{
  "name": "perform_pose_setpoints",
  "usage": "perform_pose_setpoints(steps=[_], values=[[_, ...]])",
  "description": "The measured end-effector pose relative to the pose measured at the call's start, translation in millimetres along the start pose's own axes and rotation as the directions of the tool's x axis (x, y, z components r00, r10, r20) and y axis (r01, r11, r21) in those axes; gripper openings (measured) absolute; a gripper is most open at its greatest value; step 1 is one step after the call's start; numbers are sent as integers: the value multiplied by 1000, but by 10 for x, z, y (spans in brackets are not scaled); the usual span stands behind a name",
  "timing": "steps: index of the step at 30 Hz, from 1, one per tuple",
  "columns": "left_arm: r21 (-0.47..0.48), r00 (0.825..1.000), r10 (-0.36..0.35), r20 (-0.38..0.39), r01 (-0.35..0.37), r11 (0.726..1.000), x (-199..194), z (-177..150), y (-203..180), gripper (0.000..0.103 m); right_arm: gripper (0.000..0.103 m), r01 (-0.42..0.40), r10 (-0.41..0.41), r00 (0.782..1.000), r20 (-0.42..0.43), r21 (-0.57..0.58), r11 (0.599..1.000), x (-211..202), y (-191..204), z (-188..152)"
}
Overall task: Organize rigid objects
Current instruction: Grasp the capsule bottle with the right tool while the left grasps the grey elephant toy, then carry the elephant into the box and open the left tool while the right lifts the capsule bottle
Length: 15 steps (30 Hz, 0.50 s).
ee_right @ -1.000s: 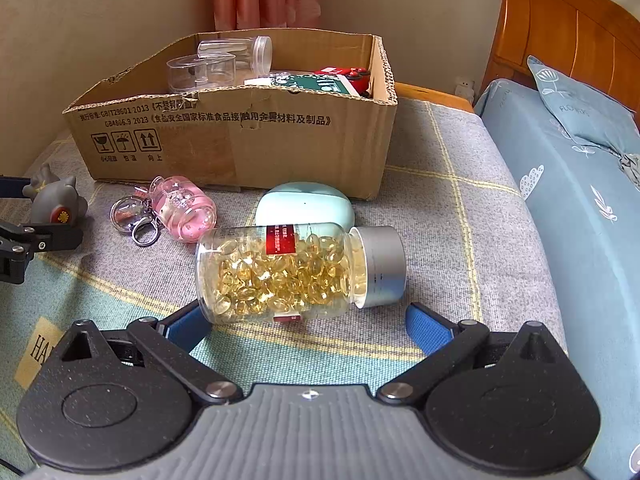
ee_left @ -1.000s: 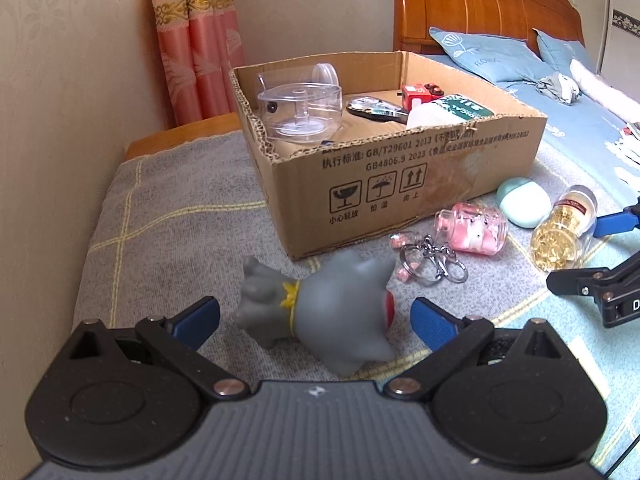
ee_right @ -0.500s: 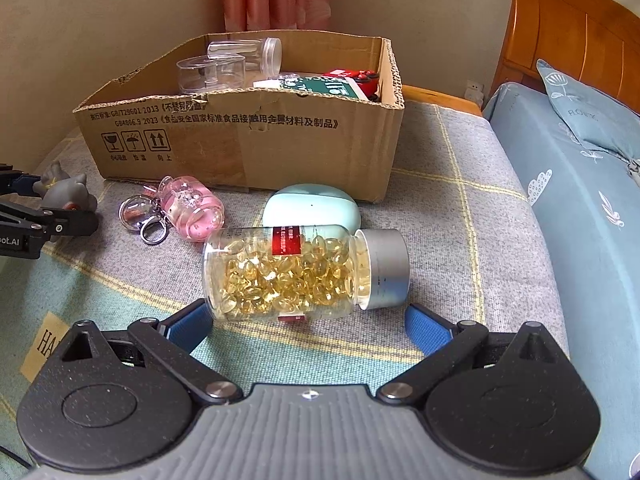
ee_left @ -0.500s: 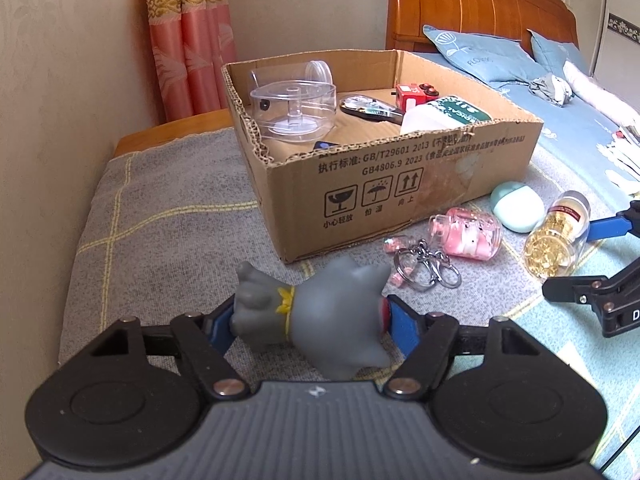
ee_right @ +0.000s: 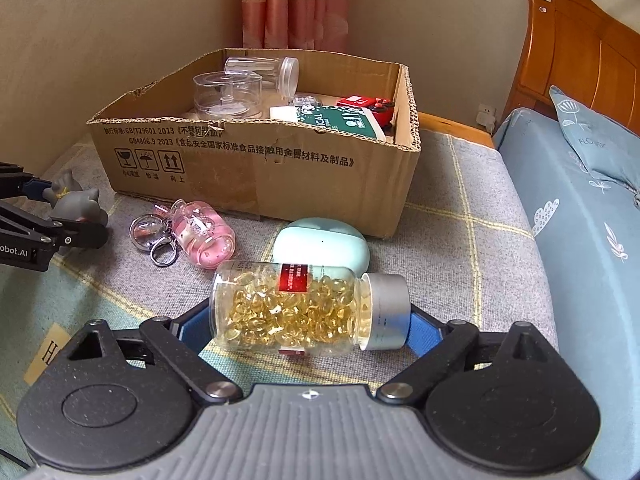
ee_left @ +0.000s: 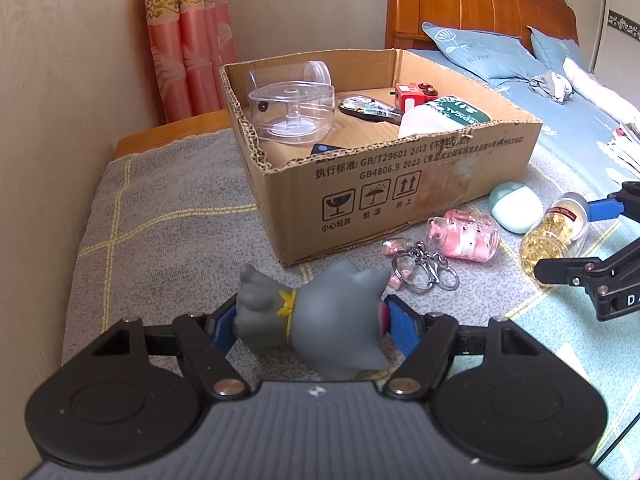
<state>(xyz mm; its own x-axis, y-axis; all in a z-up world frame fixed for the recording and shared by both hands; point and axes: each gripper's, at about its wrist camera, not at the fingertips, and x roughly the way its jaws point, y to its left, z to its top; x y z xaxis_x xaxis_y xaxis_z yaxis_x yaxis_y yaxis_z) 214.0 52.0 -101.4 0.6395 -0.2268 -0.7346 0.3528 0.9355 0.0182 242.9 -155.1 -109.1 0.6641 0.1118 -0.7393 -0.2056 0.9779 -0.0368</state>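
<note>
Left gripper [ee_left: 310, 322] is pinching the grey rubber toy [ee_left: 316, 320] — blue pads pressing its two ends, the toy lying sideways low over the grey blanket [ee_left: 160, 208], just near of the cardboard box [ee_left: 400, 192].

Right gripper [ee_right: 310, 322] is closing its jaws around the capsule bottle [ee_right: 288, 310]; the bottle is lying on its side between the pads, silver cap to the right. Whether the pads are already pressing it cannot be told.

Touching the bottle's far side is sitting a mint-green case [ee_right: 320, 244]. Left of that, a pink keychain bottle [ee_right: 202, 236] is lying with its metal rings [ee_right: 154, 236] spread beside it — all in front of the box's near wall.

Inside the box are resting a clear round container [ee_right: 228, 94], a clear jar on its side [ee_right: 264, 74], a green-and-white packet [ee_right: 340, 118] and a red toy car [ee_right: 368, 106].

A blue bed [ee_right: 580, 208] is running along the right, wooden headboard [ee_right: 580, 44] at the far end; pink curtain [ee_right: 296, 4] is hanging in the far corner.
</note>
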Motion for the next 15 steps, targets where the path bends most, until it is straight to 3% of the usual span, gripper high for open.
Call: perform_pose_setpoints(steps=[15], values=[[50, 1000, 3, -4, -3, 999, -344, 166, -200, 72, 96, -88, 86, 996, -25, -79, 993, -229, -41, 112]])
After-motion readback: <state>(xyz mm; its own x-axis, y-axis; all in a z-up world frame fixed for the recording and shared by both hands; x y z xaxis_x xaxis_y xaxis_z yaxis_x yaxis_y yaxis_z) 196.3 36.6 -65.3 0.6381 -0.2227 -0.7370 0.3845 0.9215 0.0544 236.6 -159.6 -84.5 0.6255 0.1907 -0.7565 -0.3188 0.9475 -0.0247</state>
